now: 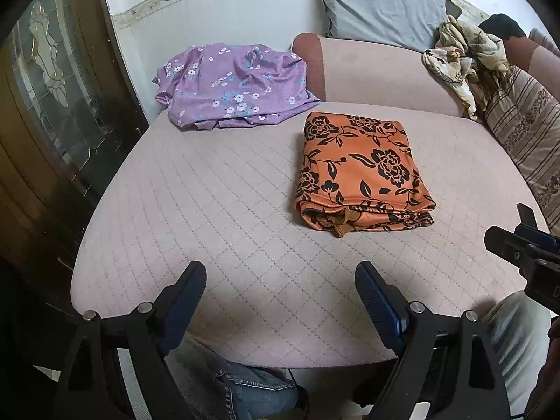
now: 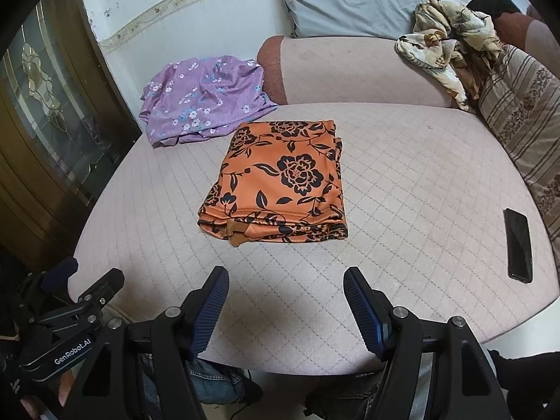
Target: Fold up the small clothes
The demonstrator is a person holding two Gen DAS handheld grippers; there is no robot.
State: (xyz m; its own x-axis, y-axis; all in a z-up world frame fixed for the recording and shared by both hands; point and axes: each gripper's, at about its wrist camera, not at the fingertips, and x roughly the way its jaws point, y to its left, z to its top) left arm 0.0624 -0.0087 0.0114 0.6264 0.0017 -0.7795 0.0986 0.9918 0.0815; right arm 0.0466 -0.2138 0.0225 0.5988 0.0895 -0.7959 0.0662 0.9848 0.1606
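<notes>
Hovering with both claws empty over the near edge of the cushion [image 1: 210, 210].

I hold my left claw [image 1: 280, 301] and right claw [image 2: 285, 301] with jaws apart, gripping nothing, well back from the orange cloth [image 2: 280, 182], which lies folded flat mid-cushion, so I judge it finished. The purple cloth [image 1: 231, 84] sits rumpled at the far left corner, likely next; a phone [image 2: 518, 245] lies at the right edge.

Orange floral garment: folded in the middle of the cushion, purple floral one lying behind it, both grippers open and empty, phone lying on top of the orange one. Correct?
Not quite: the phone is not on the orange floral garment. The right wrist view shows it on the bare cushion, well to the garment's right, near the edge. The rest holds: garment folded, purple floral one behind it, left gripper and right gripper open and empty.
</notes>
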